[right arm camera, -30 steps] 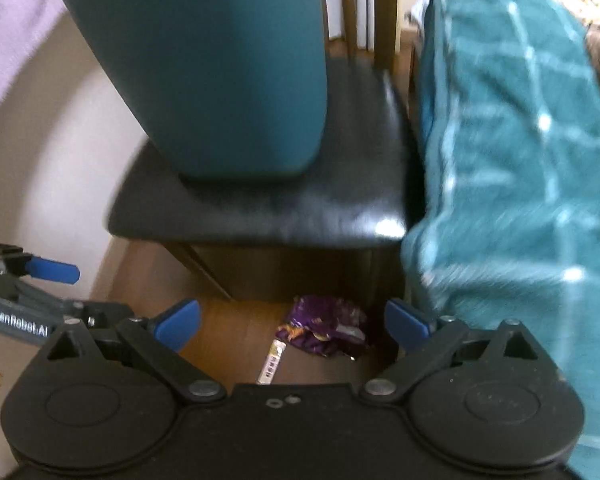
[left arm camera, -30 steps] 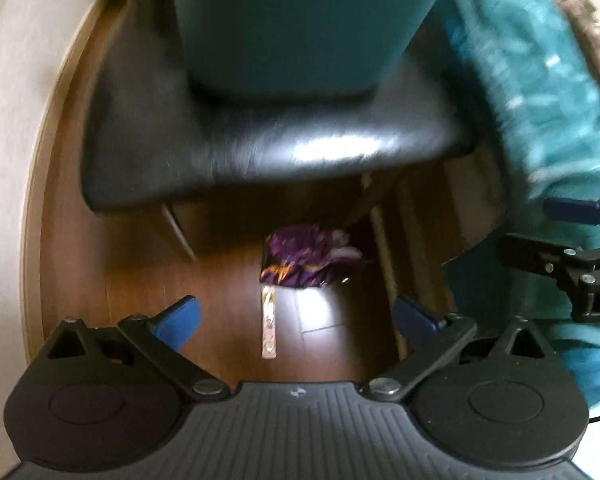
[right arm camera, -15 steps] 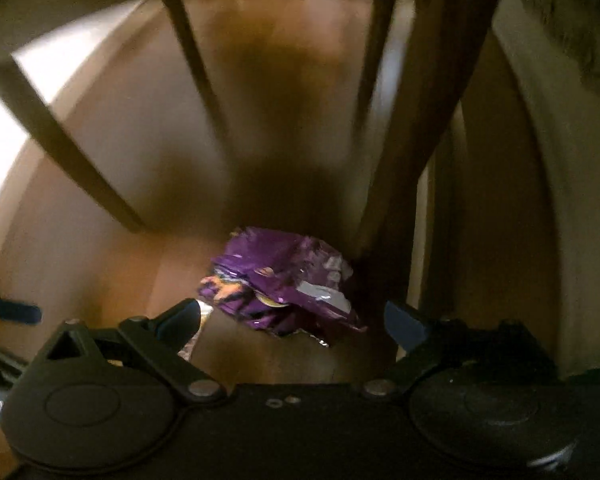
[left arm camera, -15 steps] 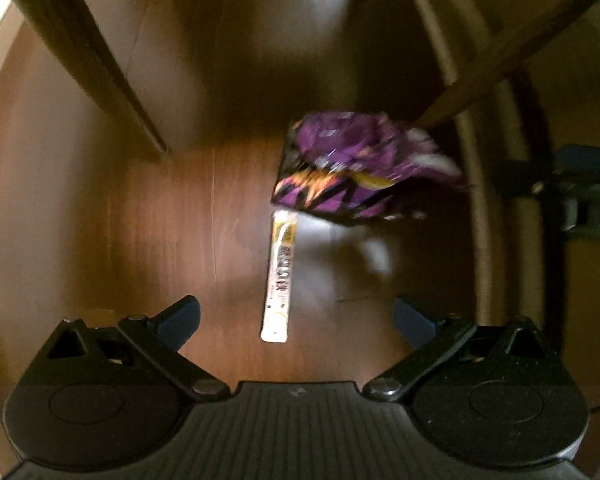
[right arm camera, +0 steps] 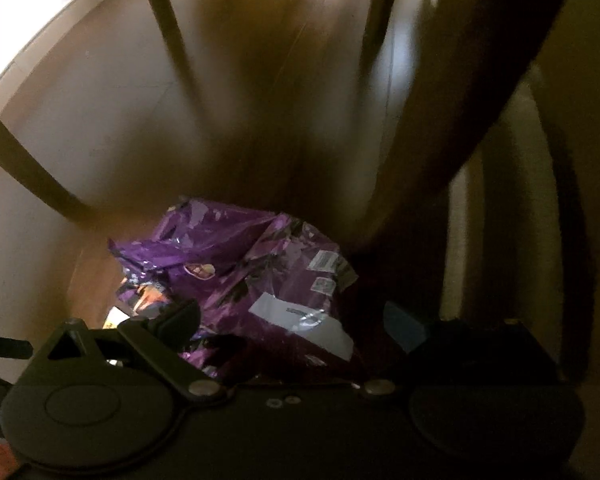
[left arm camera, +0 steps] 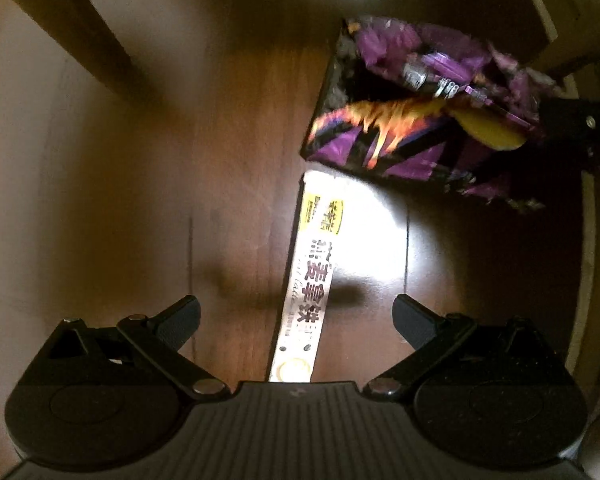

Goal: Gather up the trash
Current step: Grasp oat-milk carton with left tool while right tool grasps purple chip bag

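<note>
Reading "拿铁" on sachet [left arm camera: 306, 280]

One purple bag [left arm camera: 416, 120], one stick sachet [left arm camera: 306, 292]

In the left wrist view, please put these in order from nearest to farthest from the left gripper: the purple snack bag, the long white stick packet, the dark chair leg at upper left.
From the left gripper:
1. Long white stick packet, lying on the floor between the open fingers.
2. Purple snack bag, ahead and to the right, crumpled.
3. Dark chair leg, farthest, at upper left.
</note>
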Demonstrator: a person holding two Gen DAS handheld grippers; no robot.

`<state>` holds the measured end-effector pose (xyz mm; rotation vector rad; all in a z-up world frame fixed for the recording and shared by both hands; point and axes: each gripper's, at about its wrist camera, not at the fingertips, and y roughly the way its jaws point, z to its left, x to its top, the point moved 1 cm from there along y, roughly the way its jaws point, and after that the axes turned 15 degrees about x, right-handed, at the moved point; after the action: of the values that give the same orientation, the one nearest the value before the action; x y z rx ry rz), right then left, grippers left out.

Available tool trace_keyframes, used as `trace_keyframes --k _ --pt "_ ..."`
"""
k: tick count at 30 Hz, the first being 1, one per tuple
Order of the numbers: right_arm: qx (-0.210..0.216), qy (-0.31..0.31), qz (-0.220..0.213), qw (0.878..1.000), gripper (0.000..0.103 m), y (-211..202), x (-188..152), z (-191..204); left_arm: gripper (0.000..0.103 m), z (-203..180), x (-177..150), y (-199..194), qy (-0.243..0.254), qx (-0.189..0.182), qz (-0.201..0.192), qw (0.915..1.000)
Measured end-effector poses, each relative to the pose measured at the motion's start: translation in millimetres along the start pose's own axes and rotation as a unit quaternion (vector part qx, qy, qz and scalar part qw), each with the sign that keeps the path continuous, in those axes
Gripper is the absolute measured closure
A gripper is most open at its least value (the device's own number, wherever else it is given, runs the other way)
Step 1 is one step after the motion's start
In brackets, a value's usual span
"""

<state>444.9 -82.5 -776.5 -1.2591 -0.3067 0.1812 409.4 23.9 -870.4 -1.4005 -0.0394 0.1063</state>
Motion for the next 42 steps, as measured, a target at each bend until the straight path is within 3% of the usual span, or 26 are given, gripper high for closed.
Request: trace_keyframes --k 5,7,11,14,16,22,23,25,26,27,36,42 --pt "-0.004 -0.021 0.025 0.999 0.005 26.5 -6.4 -2.8 0.002 -7.0 -0.7 17.3 0.009 0.006 0.002 0.9999" --pt "-0.005 -0.025 0.030 0.999 0.006 31.5 -8.8 -3.5 0.013 -8.3 -0.7 22.1 0.007 0.005 0.007 0.9999" --pt "-0.009 -0.024 0.037 0.999 0.013 39.5 -12.4 -5.0 0.013 -12.8 -1.5 20.2 0.013 0.017 -0.003 0.9998" --pt "-0.011 -0.021 0.042 0.999 0.022 42.3 -12.6 -2.7 0.020 -16.3 -4.2 16.2 0.019 0.024 -0.013 0.9994" --pt "-0.019 -0.022 0.049 0.998 0.023 46.2 -12.7 1.4 0.028 -20.1 -5.4 11.5 0.027 0.024 -0.018 0.9992" --pt "-0.031 -0.014 0.047 0.998 0.040 48.8 -13.6 3.7 0.077 -31.4 -5.6 -2.7 0.047 0.023 -0.027 0.9982" --pt "-0.034 -0.008 0.045 0.998 0.043 47.0 -13.1 3.5 0.079 -32.2 -4.6 -4.6 0.048 0.022 -0.025 0.9983" --pt "-0.030 0.020 0.044 0.998 0.049 42.9 -11.7 -1.5 0.079 -31.3 -3.8 -7.0 0.045 0.018 -0.020 0.9986" --pt "-0.030 0.035 0.039 0.998 0.089 39.6 -13.1 -3.0 0.080 -30.1 -3.6 -7.5 0.043 0.017 -0.019 0.9987" --pt "-0.039 0.042 0.039 0.998 0.093 38.4 -13.9 -6.2 0.080 -28.2 -2.1 -8.1 0.041 0.016 -0.016 0.9989" --pt "-0.004 0.168 -0.029 0.985 0.096 -12.3 -26.8 -21.0 0.080 1.1 -2.6 -35.4 0.003 -0.010 -0.013 0.9999" --pt "-0.003 0.168 -0.049 0.985 0.097 -46.0 -36.4 -8.8 0.080 25.9 -6.6 -62.4 -0.018 -0.021 -0.020 0.9994"
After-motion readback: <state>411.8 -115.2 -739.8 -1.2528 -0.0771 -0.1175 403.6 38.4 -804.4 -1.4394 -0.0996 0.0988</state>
